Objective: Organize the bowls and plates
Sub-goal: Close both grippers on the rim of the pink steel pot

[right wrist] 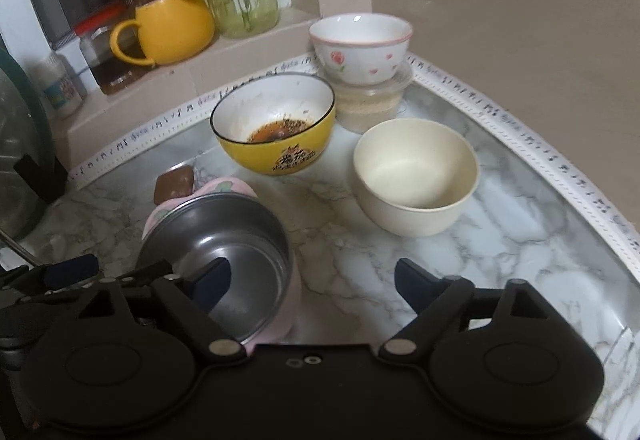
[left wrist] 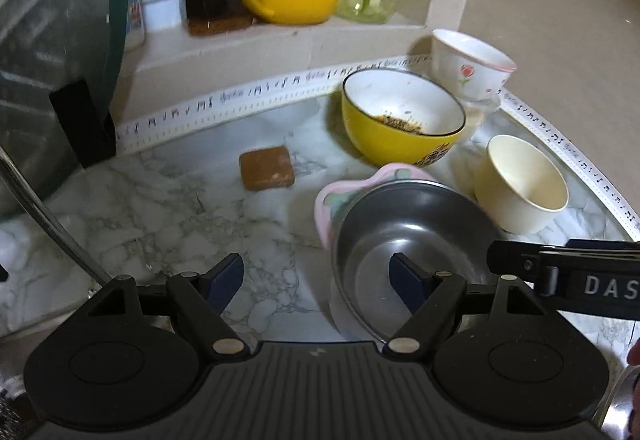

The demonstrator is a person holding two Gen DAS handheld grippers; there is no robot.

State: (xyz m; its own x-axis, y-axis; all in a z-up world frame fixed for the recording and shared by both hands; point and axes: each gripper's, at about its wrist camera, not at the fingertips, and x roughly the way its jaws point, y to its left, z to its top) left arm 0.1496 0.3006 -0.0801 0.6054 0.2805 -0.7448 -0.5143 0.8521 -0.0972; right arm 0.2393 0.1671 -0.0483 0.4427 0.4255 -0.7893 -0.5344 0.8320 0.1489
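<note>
Four bowls crowd the white marble-patterned counter (right wrist: 400, 280) corner, pushed toward the far wall so the near strip stays free. Far left – a brown square sponge (left wrist: 267, 168) lies alone. Next right, the steel bowl nested in a pink flower-rimmed bowl (left wrist: 404, 252) sits nearest, probably stacked to save room. Behind it the yellow ceramic bowl with dark residue (right wrist: 274, 123) looks unwashed. Right of that, the cream plastic bowl (right wrist: 416, 175) stands empty; far right the white rose-print bowl (right wrist: 360, 47) perches on a clear lidded tub (right wrist: 370, 105).

Left gripper (left wrist: 316, 282) – jaws apart, nothing between the pads; its right finger hangs over the steel bowl's inside, left finger over bare counter. Right gripper (right wrist: 312, 282) also spread, nothing held, its left finger over the steel bowl, cream bowl just beyond its right finger. Likely both aim at the nested pair.
</note>
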